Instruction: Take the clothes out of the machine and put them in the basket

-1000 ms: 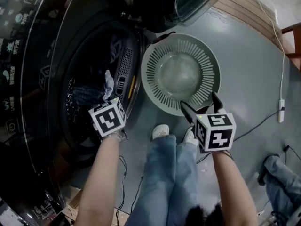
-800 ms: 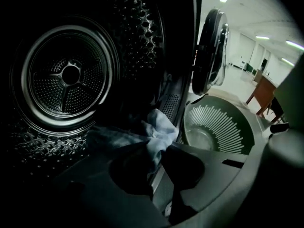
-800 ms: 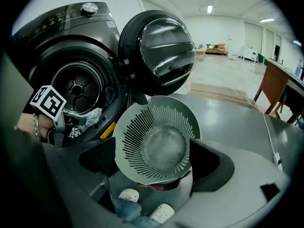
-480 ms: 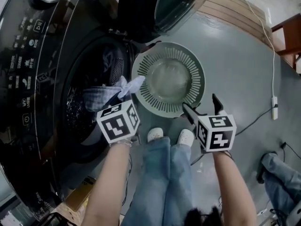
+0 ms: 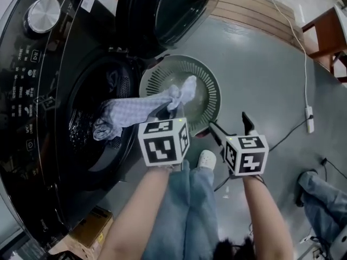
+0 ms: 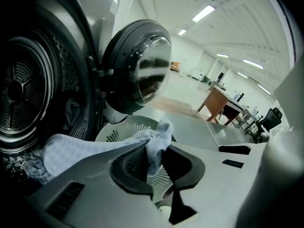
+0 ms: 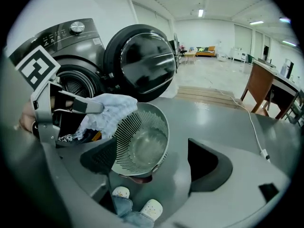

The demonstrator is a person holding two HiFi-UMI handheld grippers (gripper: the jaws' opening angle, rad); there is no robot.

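Observation:
A pale checked cloth [image 5: 135,110] stretches from the washer's drum opening [image 5: 92,140] out over the near rim of the round grey-green basket [image 5: 206,77]. My left gripper [image 5: 171,106] is shut on the cloth's bunched end, which hangs above the basket. In the left gripper view the cloth [image 6: 95,151] is pinched in the left gripper [image 6: 154,165], with the basket [image 6: 126,129] beyond. My right gripper [image 5: 229,122] is at the basket's right front edge. It is open with nothing between its fingers, and its jaws have just closed a little. The right gripper view shows the basket [image 7: 142,141] ahead, empty.
The round washer door [image 5: 162,10] stands open behind the basket. More dark clothing [image 5: 111,80] lies in the drum. The person's legs and white shoes [image 5: 206,158] are just before the basket. A cable [image 5: 306,112] runs across the floor, and a wooden table [image 5: 325,34] stands at the right.
My left gripper has come out of the drum and moved right and up, dragging the checked cloth out over the basket. The right gripper has shifted slightly.

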